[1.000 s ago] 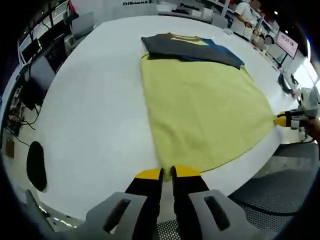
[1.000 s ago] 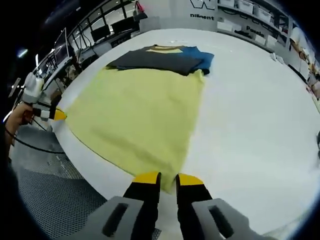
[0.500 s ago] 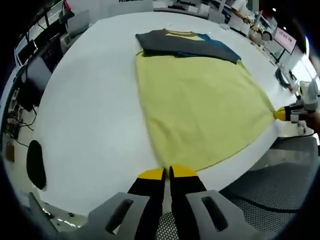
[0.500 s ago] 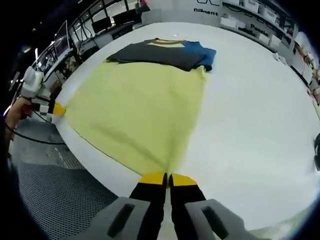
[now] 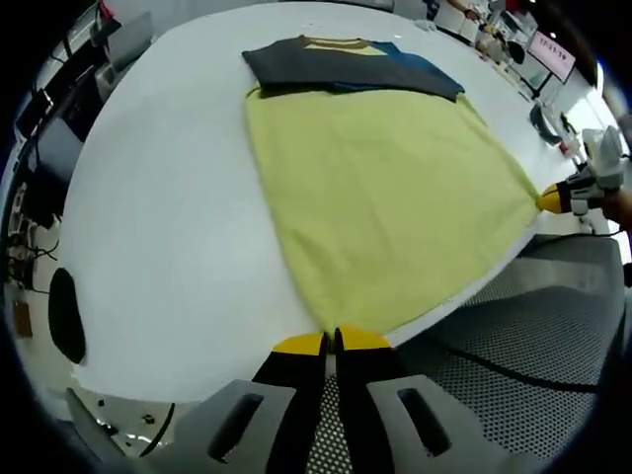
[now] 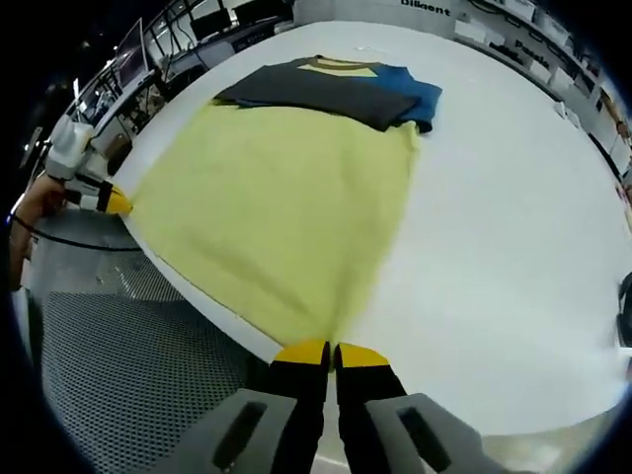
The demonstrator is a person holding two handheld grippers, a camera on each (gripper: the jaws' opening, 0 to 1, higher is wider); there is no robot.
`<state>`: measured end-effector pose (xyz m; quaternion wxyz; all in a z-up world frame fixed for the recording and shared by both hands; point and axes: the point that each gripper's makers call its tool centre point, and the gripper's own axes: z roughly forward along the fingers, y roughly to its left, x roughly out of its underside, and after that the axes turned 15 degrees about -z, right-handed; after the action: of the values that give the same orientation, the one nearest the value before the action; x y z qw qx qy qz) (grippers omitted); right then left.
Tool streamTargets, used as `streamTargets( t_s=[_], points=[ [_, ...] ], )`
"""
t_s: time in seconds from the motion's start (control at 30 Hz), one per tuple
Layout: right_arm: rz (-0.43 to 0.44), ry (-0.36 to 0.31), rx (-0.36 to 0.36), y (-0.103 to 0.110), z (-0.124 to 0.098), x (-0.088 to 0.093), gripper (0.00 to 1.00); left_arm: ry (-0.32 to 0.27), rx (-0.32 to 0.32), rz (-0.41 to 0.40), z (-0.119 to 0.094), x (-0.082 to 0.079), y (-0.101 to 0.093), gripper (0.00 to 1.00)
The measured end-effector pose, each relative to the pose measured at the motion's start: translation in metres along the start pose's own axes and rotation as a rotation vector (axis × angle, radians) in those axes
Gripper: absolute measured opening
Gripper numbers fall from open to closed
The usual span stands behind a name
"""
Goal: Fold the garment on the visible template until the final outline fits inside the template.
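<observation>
You are at an early stage of the fold, as I judge it. The garment (image 5: 385, 188) lies spread on the white table (image 5: 168, 227), its yellow body flat and wide, and the dark sleeves with the blue part (image 6: 341, 89) are already folded in at the far end. The long body is not yet folded over, so most of the work is left (I cannot make out any template outline under the cloth). Your left gripper (image 5: 331, 343) is clenched on one near hem corner. Your right gripper (image 6: 331, 353) is clenched on the other near corner, and the hem is pulled tight between them at the table edge.
</observation>
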<state>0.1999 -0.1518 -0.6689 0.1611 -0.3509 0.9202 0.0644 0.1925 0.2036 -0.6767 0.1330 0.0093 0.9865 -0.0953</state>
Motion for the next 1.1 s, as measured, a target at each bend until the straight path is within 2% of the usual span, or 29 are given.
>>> streamTargets(
  t_s=[0.4,0.63,0.8,0.87,1.0,1.07,1.1],
  points=[
    [-0.019,0.06,-0.04,0.009,-0.005,0.015,0.0,0.063,0.005,0.041,-0.003,0.017,-0.005,0.06],
    [-0.022,0.09,-0.068,0.016,-0.007,0.021,0.0,0.077,-0.021,0.058,-0.006,0.022,-0.005,0.06],
    [-0.041,0.087,-0.074,0.016,-0.01,0.018,0.0,0.079,-0.02,0.014,-0.011,0.022,-0.005,0.06],
    [-0.045,0.078,-0.074,0.014,-0.012,0.016,0.0,0.072,-0.008,-0.021,-0.016,0.017,-0.004,0.06],
    [-0.036,0.056,-0.071,0.01,-0.014,0.01,0.0,0.045,0.001,-0.031,-0.021,0.009,-0.006,0.06],
    [-0.032,0.025,-0.064,0.006,-0.019,0.001,0.0,0.018,0.014,-0.039,-0.027,-0.002,-0.009,0.06],
    [-0.024,-0.011,-0.056,0.001,-0.024,-0.008,0.0,-0.029,0.024,-0.044,-0.036,-0.019,-0.012,0.06]
  ],
)
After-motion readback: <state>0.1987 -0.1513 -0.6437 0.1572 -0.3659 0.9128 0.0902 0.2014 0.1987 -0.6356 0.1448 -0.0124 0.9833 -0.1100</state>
